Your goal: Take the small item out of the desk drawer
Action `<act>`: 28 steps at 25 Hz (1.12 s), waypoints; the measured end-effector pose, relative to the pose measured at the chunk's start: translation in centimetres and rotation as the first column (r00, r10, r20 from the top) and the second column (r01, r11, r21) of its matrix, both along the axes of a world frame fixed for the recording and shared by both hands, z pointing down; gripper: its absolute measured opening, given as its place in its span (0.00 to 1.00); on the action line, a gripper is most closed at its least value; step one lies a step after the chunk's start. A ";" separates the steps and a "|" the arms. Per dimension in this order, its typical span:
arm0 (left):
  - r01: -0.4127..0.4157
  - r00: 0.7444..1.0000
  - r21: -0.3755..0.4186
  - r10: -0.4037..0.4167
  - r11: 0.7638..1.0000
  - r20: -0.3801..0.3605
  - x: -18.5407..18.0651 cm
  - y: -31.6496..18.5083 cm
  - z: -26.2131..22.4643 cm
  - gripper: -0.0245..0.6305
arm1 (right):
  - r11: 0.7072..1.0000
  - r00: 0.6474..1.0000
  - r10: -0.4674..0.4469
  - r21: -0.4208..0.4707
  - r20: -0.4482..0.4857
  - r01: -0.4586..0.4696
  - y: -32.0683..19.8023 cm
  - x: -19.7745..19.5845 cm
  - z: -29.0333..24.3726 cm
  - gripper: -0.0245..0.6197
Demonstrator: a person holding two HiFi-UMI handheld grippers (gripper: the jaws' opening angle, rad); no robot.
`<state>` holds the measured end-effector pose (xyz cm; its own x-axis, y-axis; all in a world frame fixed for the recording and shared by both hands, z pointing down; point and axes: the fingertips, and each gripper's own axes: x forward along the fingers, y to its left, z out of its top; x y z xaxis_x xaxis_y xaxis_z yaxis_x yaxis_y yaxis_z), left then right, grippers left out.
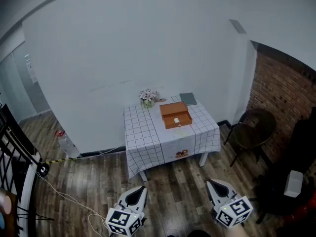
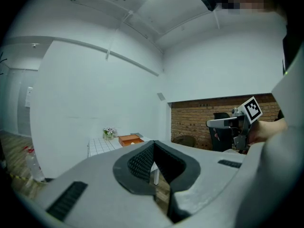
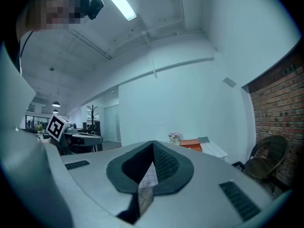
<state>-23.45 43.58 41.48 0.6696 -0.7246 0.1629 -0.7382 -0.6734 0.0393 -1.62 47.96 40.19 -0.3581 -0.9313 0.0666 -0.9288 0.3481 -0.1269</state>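
Two tools nearest: left tool [image 1: 140, 189] and right tool [image 1: 211, 183], both clenched on nothing. Well ahead, between them, one checked worktop [image 1: 148, 135] carries one flower vase [image 1: 147, 98], one orange drawer box [image 1: 172, 109] — its drawer open, one small white item [image 1: 177, 120] inside — and one grey book [image 1: 188, 98].

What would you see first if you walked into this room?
Probably the table with a checked cloth, against the white wall. An orange box stands on it, its drawer open with a small white thing inside, and flowers behind it. A brick wall is at the right.
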 end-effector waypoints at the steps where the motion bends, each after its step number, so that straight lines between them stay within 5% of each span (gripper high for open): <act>1: 0.001 1.000 -0.008 -0.001 1.000 -0.003 -0.4 -0.2 0.2 0.04 | 1.000 1.000 -0.012 -0.003 0.001 0.012 0.0 -0.9 0.3 0.04; 14: -0.005 1.000 -0.076 0.006 0.997 0.012 -0.2 -8.5 3.9 0.04 | 0.997 0.996 -0.018 -0.072 0.089 0.025 -8.3 -0.2 4.1 0.04; 21: -0.009 1.000 -0.144 0.007 0.989 -0.015 5.5 -19.9 4.1 0.04 | 0.994 0.993 -0.065 -0.078 0.102 0.073 -20.5 3.6 4.0 0.04; 28: -0.015 1.000 -0.110 0.016 0.994 0.007 13.9 -30.0 1.8 0.04 | 0.990 0.986 -0.100 -0.084 0.130 0.112 -30.7 10.4 4.0 0.04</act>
<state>-9.54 13.61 43.29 0.6788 -0.6918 0.2461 -0.7285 -0.6765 0.1076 8.78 17.24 44.23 -0.4652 -0.8797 0.0980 -0.8622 0.4253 -0.2753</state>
